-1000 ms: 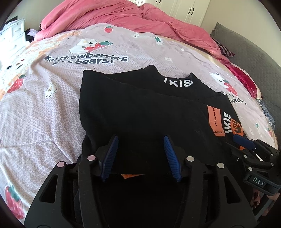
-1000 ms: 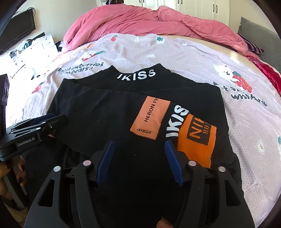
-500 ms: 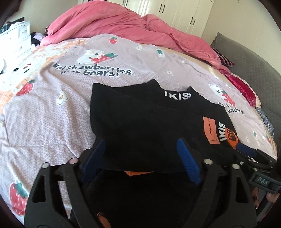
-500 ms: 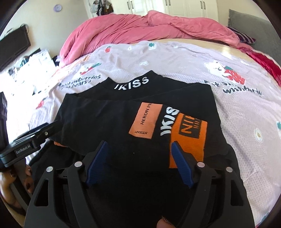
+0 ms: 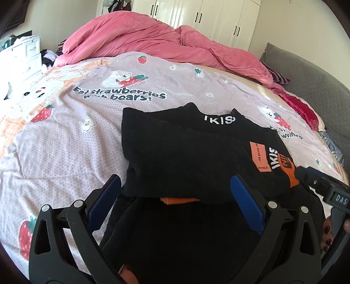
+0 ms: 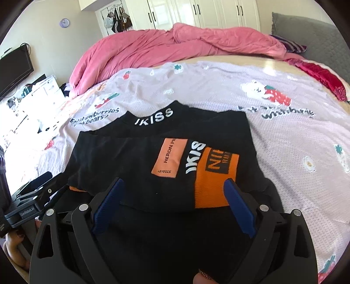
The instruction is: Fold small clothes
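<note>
Bedroom, daylit. White wardrobe doors (image 6: 196, 13) line the far wall. Grey padded headboard (image 5: 306, 74) at right. White drawer unit (image 5: 24, 54) at left; dark monitor (image 6: 14, 67) and round lilac wall clock (image 6: 64, 22) beyond.

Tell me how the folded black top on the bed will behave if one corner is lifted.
The black top is probably floppy: its layers sag and follow the bedsheet, so a lifted corner would likely drape and unfold. It looks light, a thin knit lying flat. It should not slide freely, since cloth rests on cloth; a push would more likely bunch it up.
</note>
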